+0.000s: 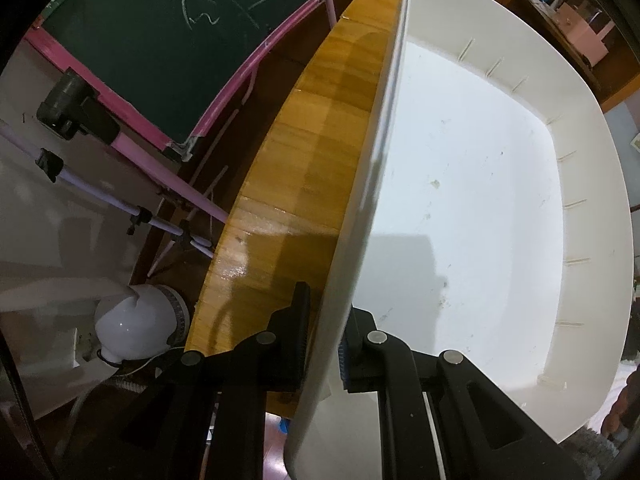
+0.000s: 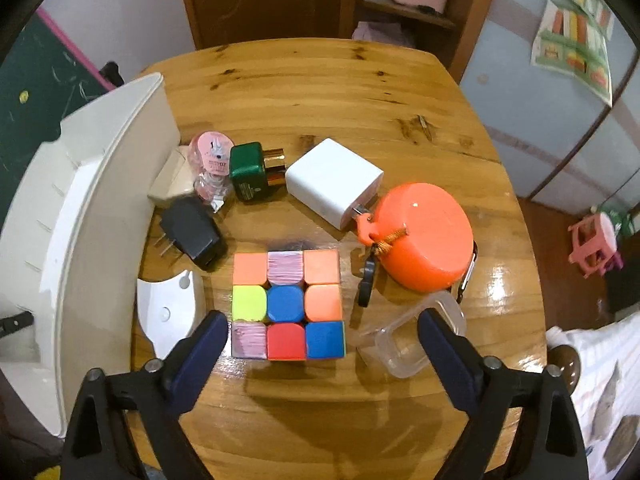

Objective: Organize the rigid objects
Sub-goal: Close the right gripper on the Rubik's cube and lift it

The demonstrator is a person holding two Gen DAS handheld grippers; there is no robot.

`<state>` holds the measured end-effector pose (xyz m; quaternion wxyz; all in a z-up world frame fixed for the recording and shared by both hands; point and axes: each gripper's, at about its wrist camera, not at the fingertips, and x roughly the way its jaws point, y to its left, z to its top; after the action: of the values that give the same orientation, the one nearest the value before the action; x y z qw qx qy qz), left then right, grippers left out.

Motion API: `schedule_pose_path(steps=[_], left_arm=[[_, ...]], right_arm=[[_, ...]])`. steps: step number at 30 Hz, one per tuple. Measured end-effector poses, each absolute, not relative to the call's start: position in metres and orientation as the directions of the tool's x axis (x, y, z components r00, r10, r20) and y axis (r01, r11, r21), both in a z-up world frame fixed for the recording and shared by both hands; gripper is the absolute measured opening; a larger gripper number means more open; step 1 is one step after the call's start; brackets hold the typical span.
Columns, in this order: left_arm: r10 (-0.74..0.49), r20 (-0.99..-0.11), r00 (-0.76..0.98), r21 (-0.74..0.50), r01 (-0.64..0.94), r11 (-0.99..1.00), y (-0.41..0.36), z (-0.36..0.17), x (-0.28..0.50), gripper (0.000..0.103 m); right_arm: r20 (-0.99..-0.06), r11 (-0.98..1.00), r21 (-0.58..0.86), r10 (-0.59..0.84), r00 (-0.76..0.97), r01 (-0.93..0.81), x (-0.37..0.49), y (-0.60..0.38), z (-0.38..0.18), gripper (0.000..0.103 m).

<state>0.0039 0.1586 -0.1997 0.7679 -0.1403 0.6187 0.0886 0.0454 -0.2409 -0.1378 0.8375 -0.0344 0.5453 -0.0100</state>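
On wooden table (image 2: 360, 92): cube (image 2: 286, 304) | left gripper (image 1: 324, 344) clamps bin (image 1: 460, 200)

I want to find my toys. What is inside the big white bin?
The white bin, held by the left gripper, shows only a bare floor with small marks. The near corner is hidden behind the gripper.

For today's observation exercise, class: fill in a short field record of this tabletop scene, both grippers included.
Left gripper: shut on white bin wall
Right gripper: open, above puzzle cube
Bin contents: none visible
Surface: wooden table
Near cube: black charger, white charger, orange round case, clear container
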Motion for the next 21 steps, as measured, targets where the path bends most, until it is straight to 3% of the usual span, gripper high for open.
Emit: schedule_pose_path(steps=[4,15,17,21], left_arm=[[-0.052,-0.972,0.23,-0.122,-0.3,0.946,0.16,-0.199,0.004,0.011],[-0.095,-0.964,0.247,-0.169,-0.299,0.939,0.161,-0.199,0.003,0.005],[-0.095,-0.964,0.248,-0.17,-0.299,0.939,0.161,-0.198,0.002,0.005],[-0.079,-0.965,0.251,-0.153,-0.288,0.945,0.157,-0.196,0.002,0.005]], right_arm=[[-0.916,0.995,-0.083,-0.053,0.398,-0.057,0.046,-0.23,-0.144,0.07],[-0.923,0.989,-0.125,-0.087,0.374,-0.079,0.056,-0.221,-0.158,0.07],[-0.917,0.986,-0.139,-0.094,0.389,-0.091,0.056,-0.219,-0.159,0.062],[-0.918,0.99,-0.099,-0.052,0.393,-0.101,0.054,-0.22,-0.157,0.06]])
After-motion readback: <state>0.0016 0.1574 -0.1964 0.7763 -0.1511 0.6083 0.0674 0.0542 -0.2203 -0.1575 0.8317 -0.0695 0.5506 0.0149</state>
